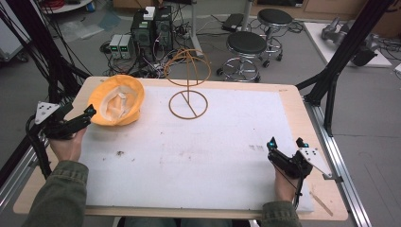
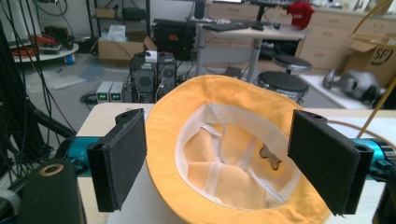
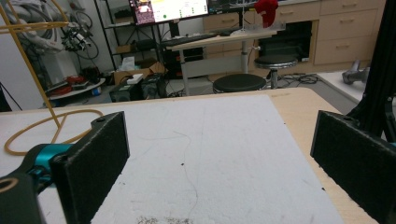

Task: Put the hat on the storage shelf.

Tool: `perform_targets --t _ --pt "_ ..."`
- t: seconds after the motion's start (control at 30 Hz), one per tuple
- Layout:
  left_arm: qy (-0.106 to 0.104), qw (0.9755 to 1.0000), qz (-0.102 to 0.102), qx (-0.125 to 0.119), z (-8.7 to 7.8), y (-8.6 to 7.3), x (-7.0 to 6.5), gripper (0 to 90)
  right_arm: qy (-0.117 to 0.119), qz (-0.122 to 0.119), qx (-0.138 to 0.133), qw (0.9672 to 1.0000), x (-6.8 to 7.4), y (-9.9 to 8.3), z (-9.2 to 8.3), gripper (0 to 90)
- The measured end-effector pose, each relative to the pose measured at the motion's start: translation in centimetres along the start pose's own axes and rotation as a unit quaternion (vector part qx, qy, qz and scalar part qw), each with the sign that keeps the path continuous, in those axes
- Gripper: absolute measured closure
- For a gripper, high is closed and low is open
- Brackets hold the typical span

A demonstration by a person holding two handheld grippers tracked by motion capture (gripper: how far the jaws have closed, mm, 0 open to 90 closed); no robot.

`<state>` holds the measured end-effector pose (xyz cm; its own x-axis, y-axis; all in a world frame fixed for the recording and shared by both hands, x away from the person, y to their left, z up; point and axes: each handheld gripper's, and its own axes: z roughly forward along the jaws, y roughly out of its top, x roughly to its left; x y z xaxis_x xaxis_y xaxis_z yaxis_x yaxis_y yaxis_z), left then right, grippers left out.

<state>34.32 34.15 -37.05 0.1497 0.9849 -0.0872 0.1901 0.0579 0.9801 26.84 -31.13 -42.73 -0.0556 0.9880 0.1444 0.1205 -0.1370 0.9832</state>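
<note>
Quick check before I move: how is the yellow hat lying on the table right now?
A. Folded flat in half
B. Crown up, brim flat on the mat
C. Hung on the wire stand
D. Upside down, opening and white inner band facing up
D: the yellow hat lies with its opening up, the white inner band and lining showing, ahead of the open left tool; the wire stand beside it carries nothing.

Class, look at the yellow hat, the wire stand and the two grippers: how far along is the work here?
Done: nothing visibly. The yellow hat lies upside down on the table, apart from the wire stand. In hand: the left gripper, jaws open, faces the hat's brim. Left: gripping it, probably placing it on the stand. The right gripper rests open.
</note>
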Motion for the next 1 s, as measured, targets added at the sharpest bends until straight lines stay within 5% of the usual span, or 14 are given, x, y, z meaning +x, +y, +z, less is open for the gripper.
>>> perform_targets --t 1.0 --pt "0.017 0.9991 0.018 0.033 4.8 1.9 0.9 19.4 0.007 -0.022 0.001 0.9997 0.3 -0.1 0.4 3.3"
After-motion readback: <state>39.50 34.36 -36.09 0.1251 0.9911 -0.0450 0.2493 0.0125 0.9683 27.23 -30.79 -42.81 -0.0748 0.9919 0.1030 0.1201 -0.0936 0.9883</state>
